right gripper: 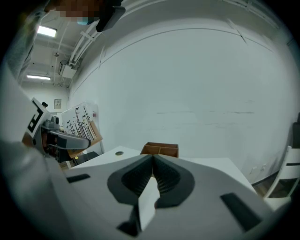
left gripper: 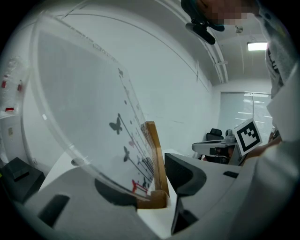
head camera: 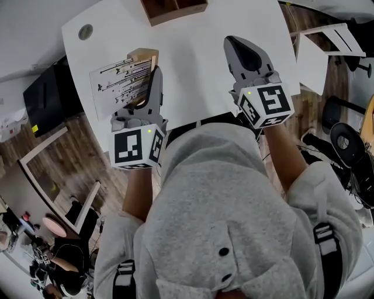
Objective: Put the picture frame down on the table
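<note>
Picture frame (head camera: 124,79) is up in the left hand-held gripper (head camera: 149,82), over the near-left edge of the white surface (head camera: 198,70). It isn't set down yet. It hangs tilted, w/ part of it out past the edge, over the floor.

Build: clear panel (left gripper: 89,112) w/ printed butterflies and thin stems, slotted into a wooden base (left gripper: 157,161).

Left gripper view: jaws stand partway apart, pinching the base low down. The left jaw lies along the panel side; the right pad is near the wood upright. Exact pad contact is hard to read.

Right hand-held gripper (head camera: 236,44) hovers over the surface, well apart from the frame. Its jaws are pressed together w/ nothing between them (right gripper: 152,161).

Wooden box (head camera: 173,9) sits at the far edge, out of the way.

Handling (judgement):
- Prob. light.
- Panel is stiff but slick, and prone to scratching or cracking if knocked.
- The panel is tall, so weight sits above the grip and it may swing or tip.
- Wood gives better friction than the panel. Best hold is the base, as now, not the panel.
- The panel could slide in its slot if pulled.
- Set it down base-first, well in from the edge. Let go only once the base sits flat.
</note>
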`<state>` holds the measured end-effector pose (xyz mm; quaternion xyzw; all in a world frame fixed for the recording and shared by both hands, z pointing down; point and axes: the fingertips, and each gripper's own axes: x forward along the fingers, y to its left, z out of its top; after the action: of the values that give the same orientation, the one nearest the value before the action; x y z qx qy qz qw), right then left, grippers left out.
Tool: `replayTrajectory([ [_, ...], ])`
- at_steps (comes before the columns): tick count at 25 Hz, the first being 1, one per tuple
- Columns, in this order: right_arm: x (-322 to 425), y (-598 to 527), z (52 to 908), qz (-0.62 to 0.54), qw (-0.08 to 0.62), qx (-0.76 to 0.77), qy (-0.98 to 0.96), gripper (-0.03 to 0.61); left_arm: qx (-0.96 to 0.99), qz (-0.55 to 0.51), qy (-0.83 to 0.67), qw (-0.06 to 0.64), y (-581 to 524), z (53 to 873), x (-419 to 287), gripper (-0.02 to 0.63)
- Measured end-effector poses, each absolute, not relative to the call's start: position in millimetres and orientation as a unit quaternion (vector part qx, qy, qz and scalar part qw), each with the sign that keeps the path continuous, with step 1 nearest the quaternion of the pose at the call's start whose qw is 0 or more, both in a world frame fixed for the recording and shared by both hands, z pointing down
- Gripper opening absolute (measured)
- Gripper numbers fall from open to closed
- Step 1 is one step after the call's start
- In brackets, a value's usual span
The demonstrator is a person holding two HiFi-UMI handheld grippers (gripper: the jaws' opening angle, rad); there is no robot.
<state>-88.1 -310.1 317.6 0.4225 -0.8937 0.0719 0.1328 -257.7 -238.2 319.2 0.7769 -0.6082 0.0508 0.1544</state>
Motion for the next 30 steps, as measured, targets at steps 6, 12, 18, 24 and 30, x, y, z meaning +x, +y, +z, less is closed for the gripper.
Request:
replayTrajectory([
  [6,-96.8,-334.2,348.2,0.093,0.149,0.413,-0.894,0.026,0.767,0.071,-0.613,0.176,-264.0,352.0,-264.5,0.196],
  [12,-74.9,-356.5,376.0,0.111,0.161,0.410,-0.891,0.026,0.751,0.091,-0.626,0.191,-287.7,383.0,-256.3,0.196],
  [18,-78.6,-350.9,379.7,0.118,0.167,0.402,-0.893,0.026,0.741,0.110,-0.631,0.201,-286.0,393.4,-259.8,0.196],
  [24,-81.3,-343.1,375.3,0.121,0.169,0.390,-0.897,0.026,0.731,0.125,-0.638,0.205,-284.2,392.9,-261.2,0.196],
  [30,-86.4,-334.0,366.5,0.127,0.167,0.389,-0.897,0.026,0.730,0.133,-0.640,0.199,-283.9,383.8,-262.5,0.196],
])
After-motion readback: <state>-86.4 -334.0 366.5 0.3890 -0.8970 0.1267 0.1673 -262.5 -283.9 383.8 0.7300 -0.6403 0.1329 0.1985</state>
